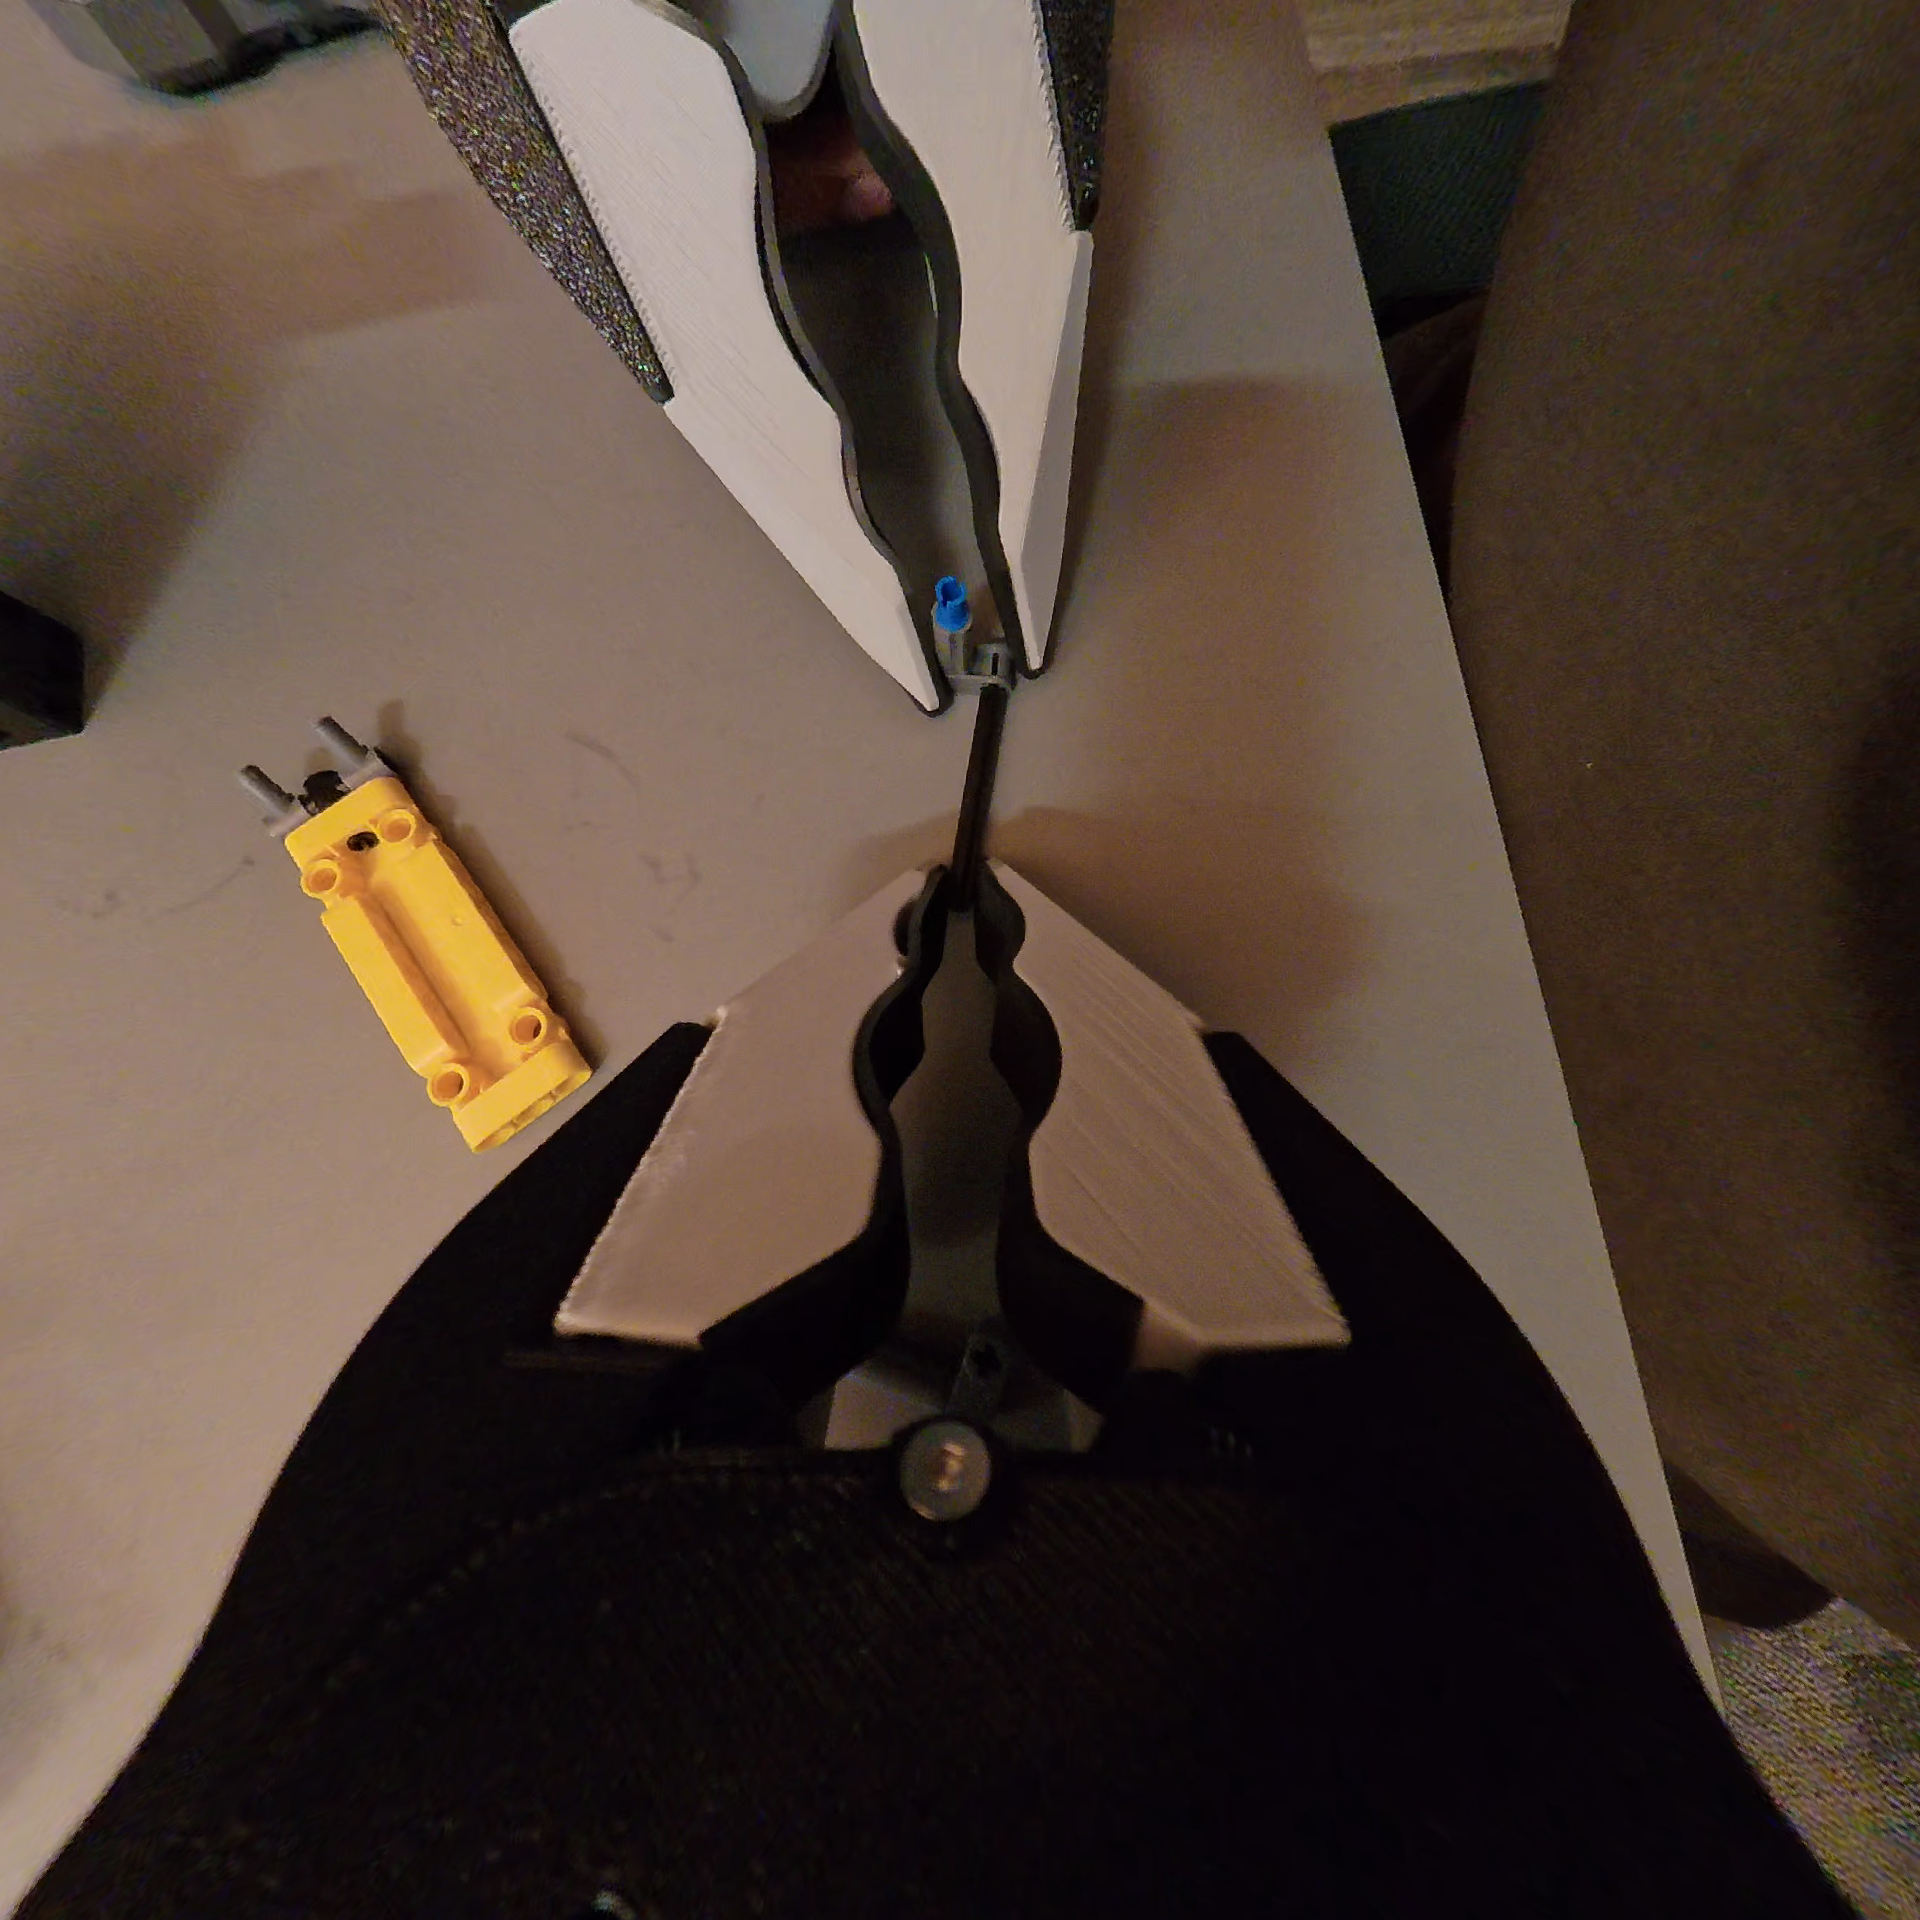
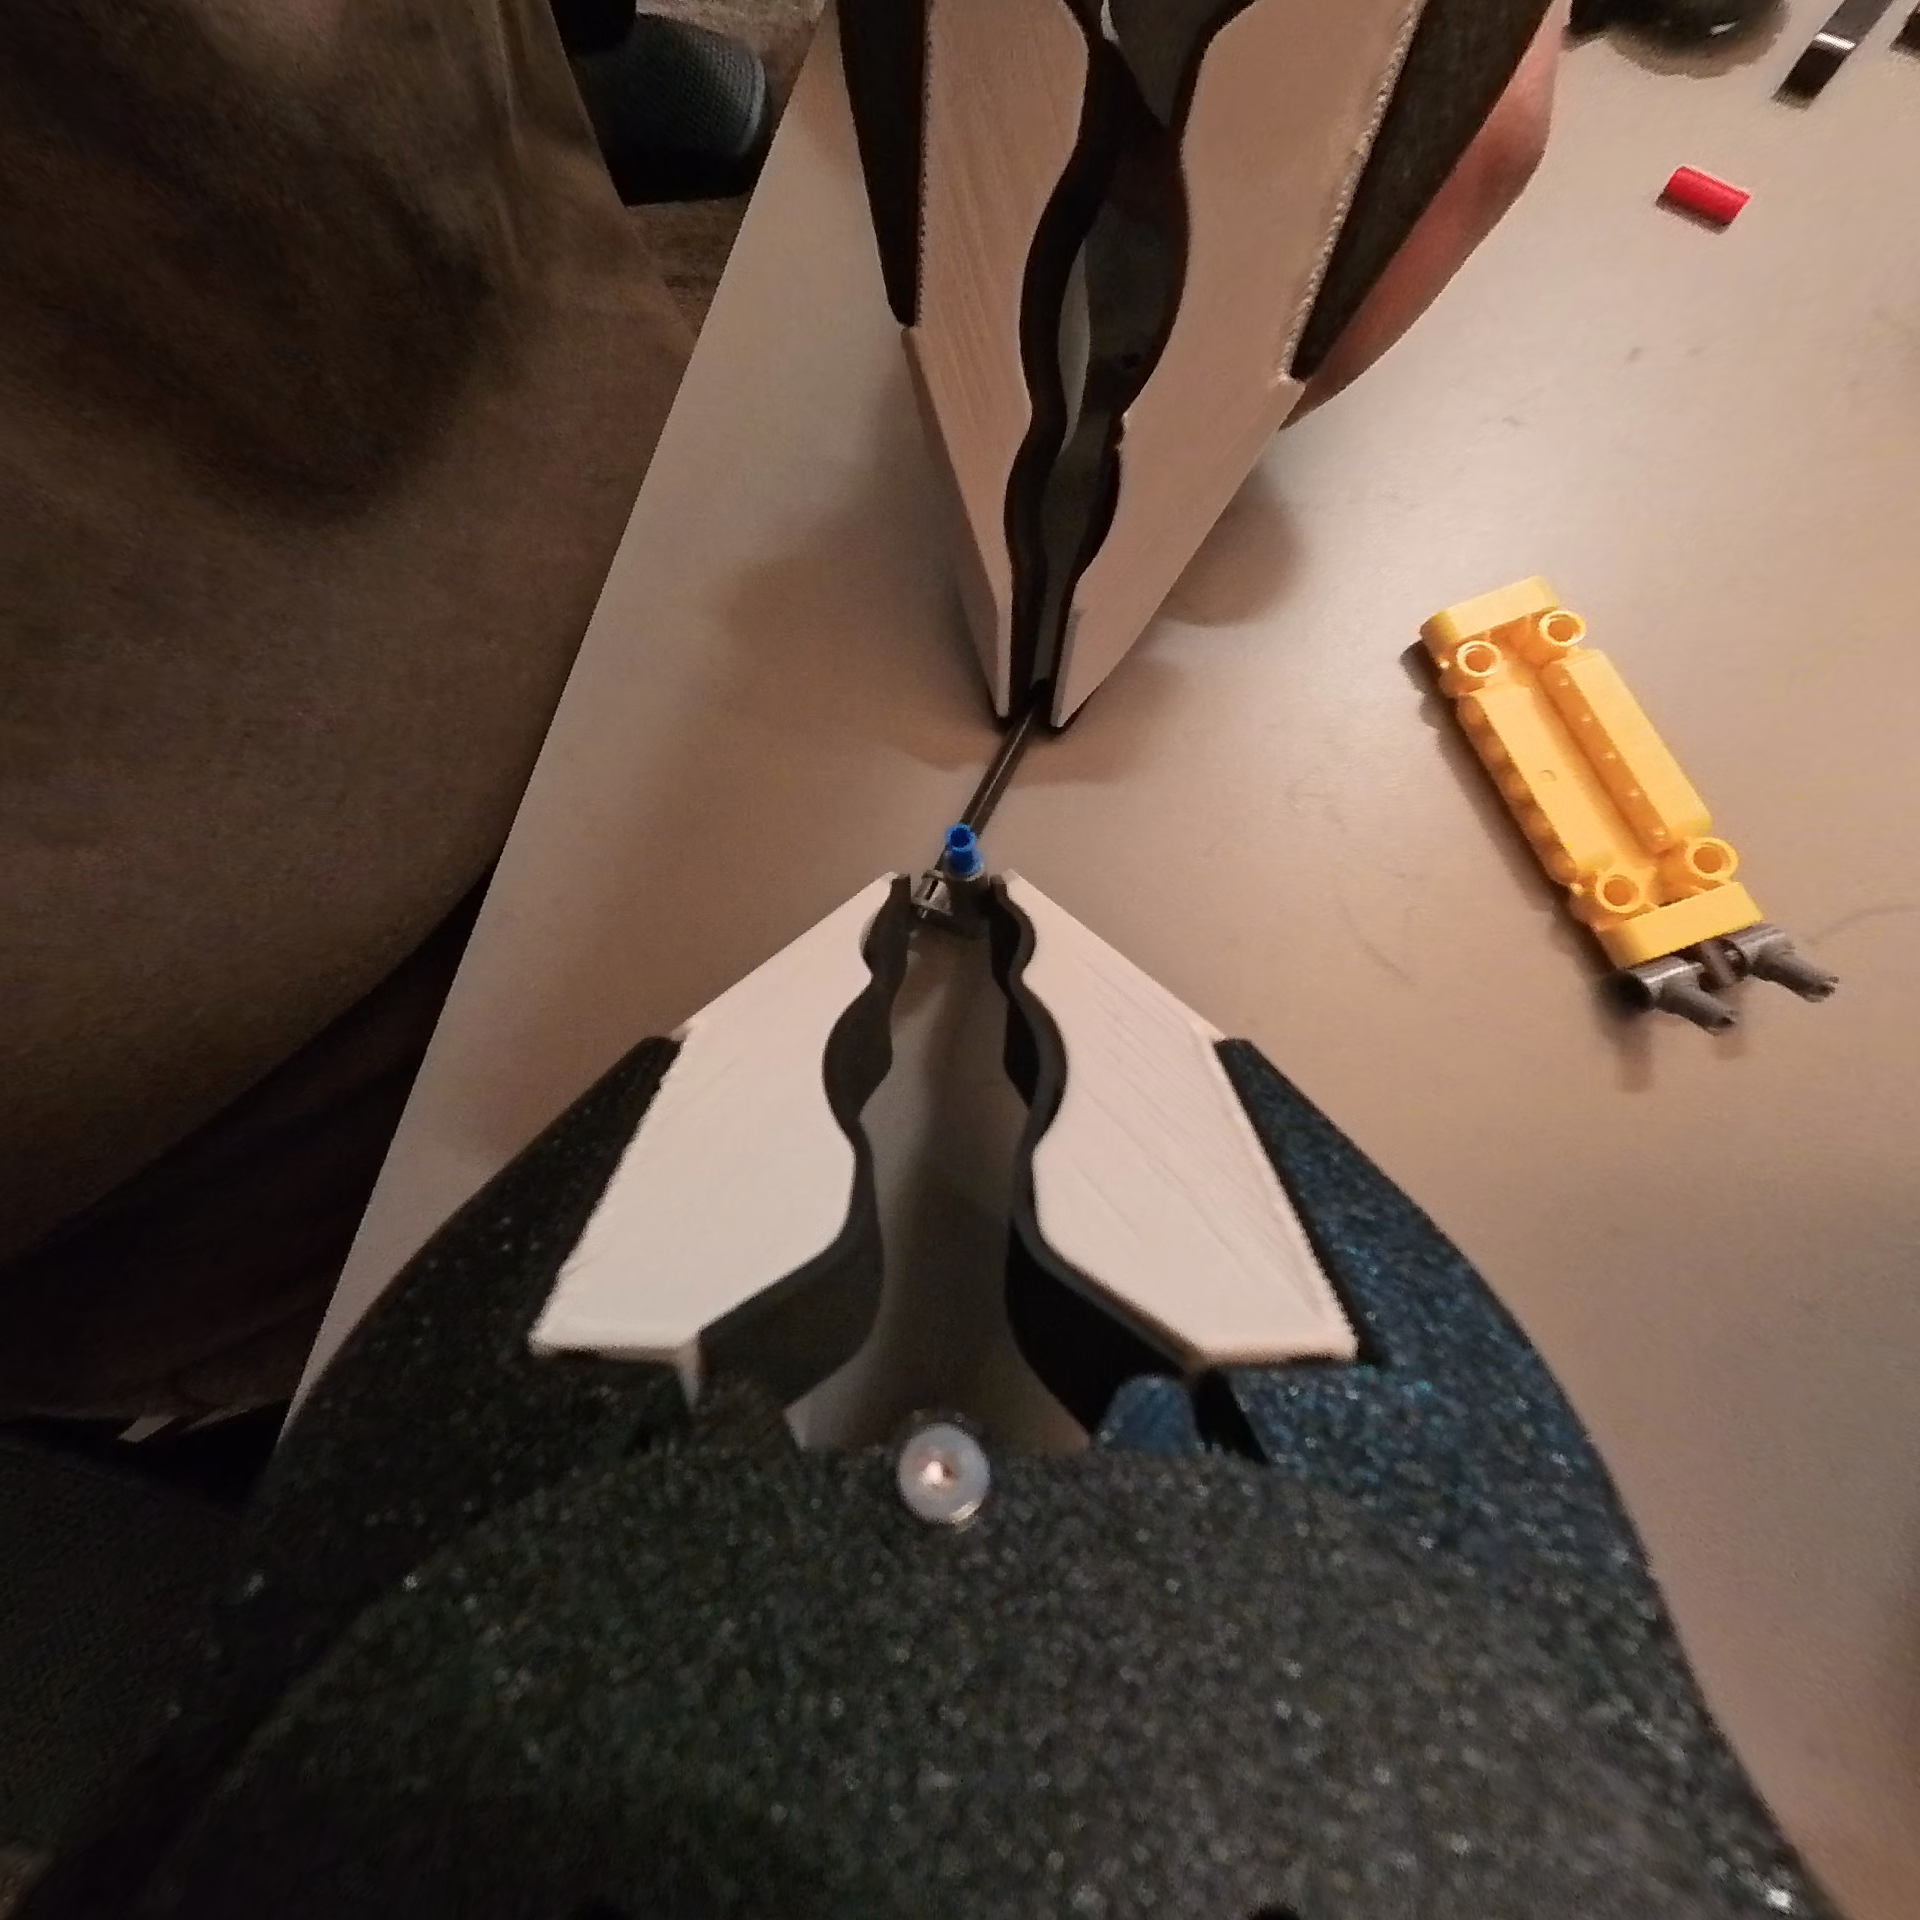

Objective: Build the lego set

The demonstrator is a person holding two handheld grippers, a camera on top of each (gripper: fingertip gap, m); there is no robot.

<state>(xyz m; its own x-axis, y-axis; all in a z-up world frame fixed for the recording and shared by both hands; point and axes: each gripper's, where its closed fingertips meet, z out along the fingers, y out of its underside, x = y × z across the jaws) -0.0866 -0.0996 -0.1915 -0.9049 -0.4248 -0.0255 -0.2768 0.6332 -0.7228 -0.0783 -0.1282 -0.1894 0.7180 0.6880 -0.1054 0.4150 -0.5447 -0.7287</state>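
Observation:
My left gripper (image 1: 961, 883) is shut on one end of a thin black axle (image 1: 977, 790). My right gripper (image 2: 945, 896) is shut on a small grey connector (image 2: 938, 906) with a blue pin (image 2: 961, 847) sticking out of it. The axle (image 2: 997, 774) runs between the two grippers and meets the connector (image 1: 984, 665). The two grippers face each other tip to tip, just above the table near its edge. In the left wrist view the right gripper (image 1: 982, 681) comes in from the top with the blue pin (image 1: 951, 603) between its fingers. In the right wrist view the left gripper (image 2: 1029, 717) comes in from the top.
A yellow block with two grey pins at one end (image 1: 431, 966) lies flat on the pale table (image 1: 623, 520); it also shows in the right wrist view (image 2: 1590, 769). A small red piece (image 2: 1704, 194) lies farther off. The table edge (image 2: 582, 790) runs close by, with brown fabric (image 2: 260, 520) beyond. My two grippers' fingertips are within a few centimetres of each other. The small red piece (image 2: 1704, 194) is about equally far from each gripper, around 20 centimetres.

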